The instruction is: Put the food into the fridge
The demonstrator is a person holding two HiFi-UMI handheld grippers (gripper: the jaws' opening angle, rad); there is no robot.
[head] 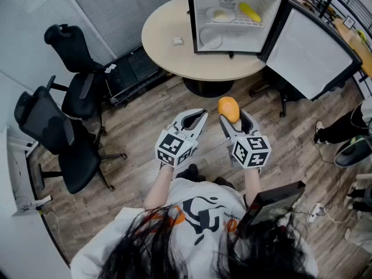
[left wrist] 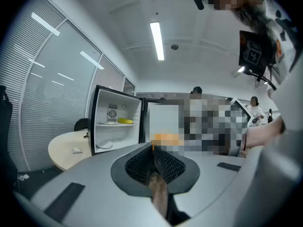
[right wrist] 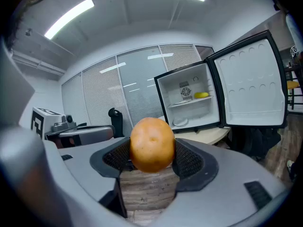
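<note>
Right gripper (head: 235,121): my jaws clamp the orange (right wrist: 152,144) on both sides.
Left gripper (head: 198,118): my jaws are closed together, nothing between them.
Fridge (head: 203,2): door open, on the far round table (head: 165,54), well apart from the orange.

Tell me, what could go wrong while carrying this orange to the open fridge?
The round orange is gripped only at its sides by the right gripper, so it might slip to the floor. The fridge's upper shelf already holds a plate and a yellow item, so space looks tight.
</note>
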